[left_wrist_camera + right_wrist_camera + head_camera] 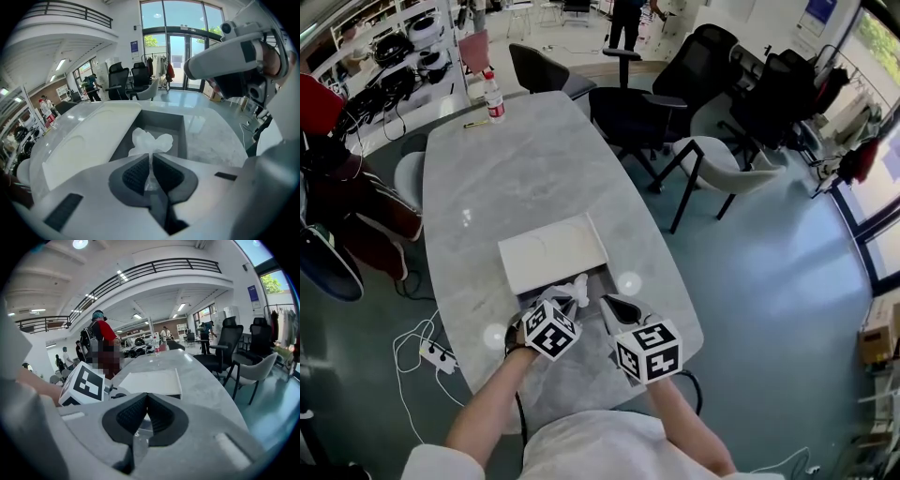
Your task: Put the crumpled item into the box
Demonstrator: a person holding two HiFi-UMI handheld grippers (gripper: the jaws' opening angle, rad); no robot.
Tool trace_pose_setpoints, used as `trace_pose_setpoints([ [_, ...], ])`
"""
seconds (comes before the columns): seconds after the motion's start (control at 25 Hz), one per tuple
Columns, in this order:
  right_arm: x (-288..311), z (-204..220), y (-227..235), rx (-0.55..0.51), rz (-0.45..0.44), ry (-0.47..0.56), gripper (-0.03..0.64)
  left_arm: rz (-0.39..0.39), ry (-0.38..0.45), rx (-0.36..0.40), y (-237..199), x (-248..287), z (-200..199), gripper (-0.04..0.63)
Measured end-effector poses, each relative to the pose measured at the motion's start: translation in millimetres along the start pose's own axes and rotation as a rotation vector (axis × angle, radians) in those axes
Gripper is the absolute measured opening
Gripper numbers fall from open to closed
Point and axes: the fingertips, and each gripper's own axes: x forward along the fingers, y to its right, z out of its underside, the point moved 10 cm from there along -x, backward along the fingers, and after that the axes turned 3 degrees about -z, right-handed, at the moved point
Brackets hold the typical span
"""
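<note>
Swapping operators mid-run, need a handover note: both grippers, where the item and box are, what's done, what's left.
Left gripper: shut on the white crumpled item, held over the open box.
Right gripper: shut and empty, beside the left one near the table edge.
Box: on the table in front of the person, its white lid folded back on the left side.
Done: item picked up and brought to the opening.
Left: the item is not yet released. I can't tell whether it touches the box floor. I'd lower it a little, open the left jaws and pull back.
</note>
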Motion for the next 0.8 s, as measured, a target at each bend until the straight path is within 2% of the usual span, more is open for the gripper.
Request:
trace_pose_setpoints([
  [0.24, 7, 1, -6, -0.006, 0.002, -0.010, 0.003, 0.023, 0.002, 0.005, -2, 6, 7, 0.028],
  [0.64, 4, 1, -8, -0.013, 0.022, -0.023, 0.003, 0.105, -0.004, 0.011, 0, 12, 4, 0.029],
  [0.8, 2, 2, -7, -0.014, 0.032, -0.020, 0.003, 0.113, 0.007, -0.019, -5, 12, 3, 0.032],
])
